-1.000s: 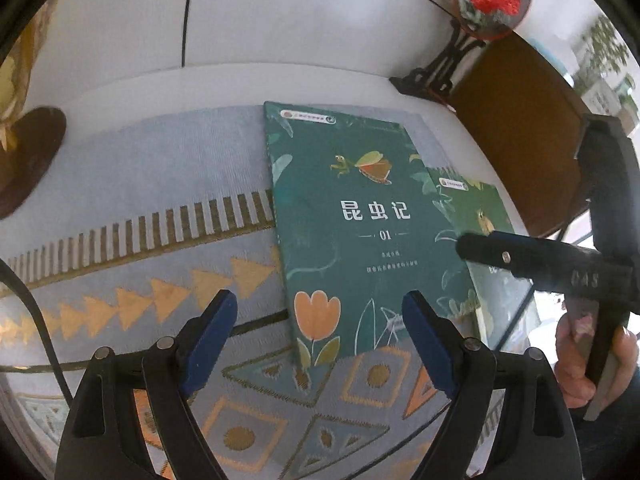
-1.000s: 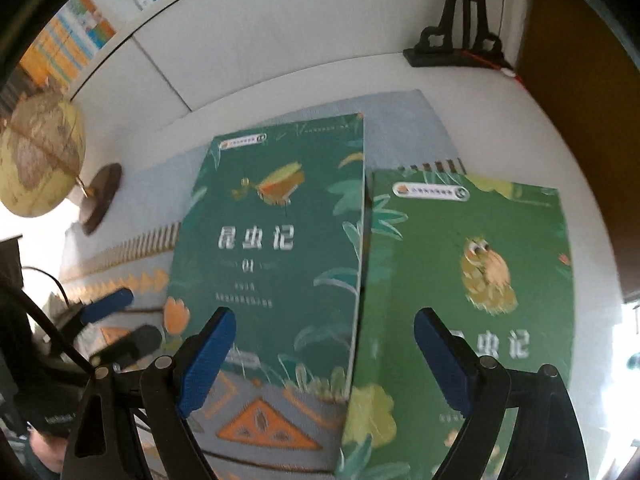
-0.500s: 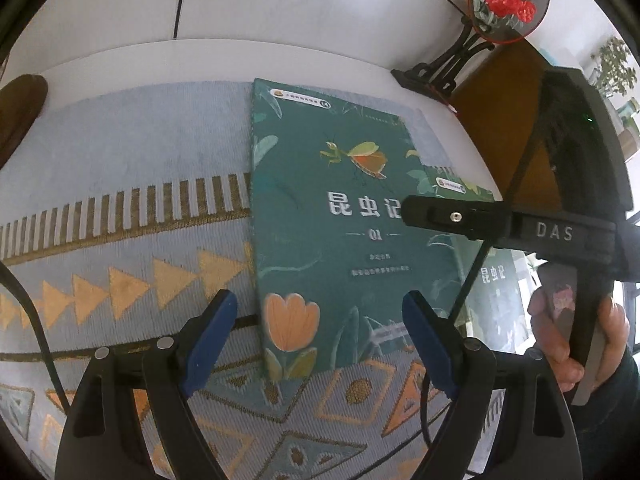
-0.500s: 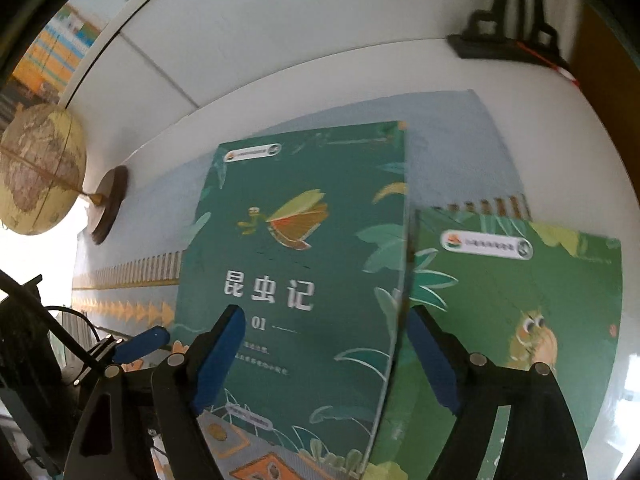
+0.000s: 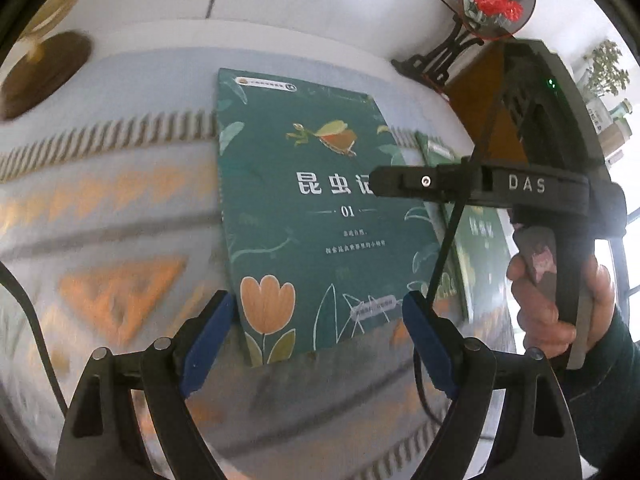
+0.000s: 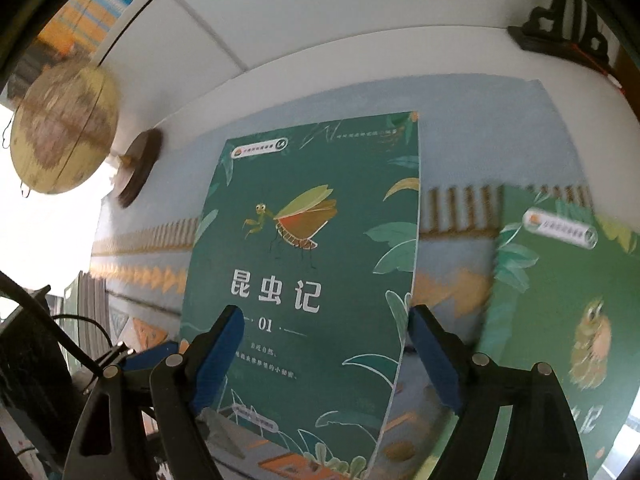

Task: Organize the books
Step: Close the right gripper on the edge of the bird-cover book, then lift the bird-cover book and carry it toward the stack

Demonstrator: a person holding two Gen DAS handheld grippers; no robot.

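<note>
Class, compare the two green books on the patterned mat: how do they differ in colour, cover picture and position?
The dark teal book shows a winged insect and "01"; the lighter green book shows a round yellowish creature. The teal one lies left and reaches further back; the lighter one sits right, nearer. Both lie flat, face up, with similar badges.

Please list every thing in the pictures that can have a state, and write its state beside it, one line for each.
dark green book: closed, flat on the mat, front cover up.
light green book: closed, flat, cover up, lying apart to the right of the dark green book.
left gripper: open, holds nothing.
right gripper: open, holds nothing.
globe: upright on its stand.
patterned mat: spread flat under the books.
</note>
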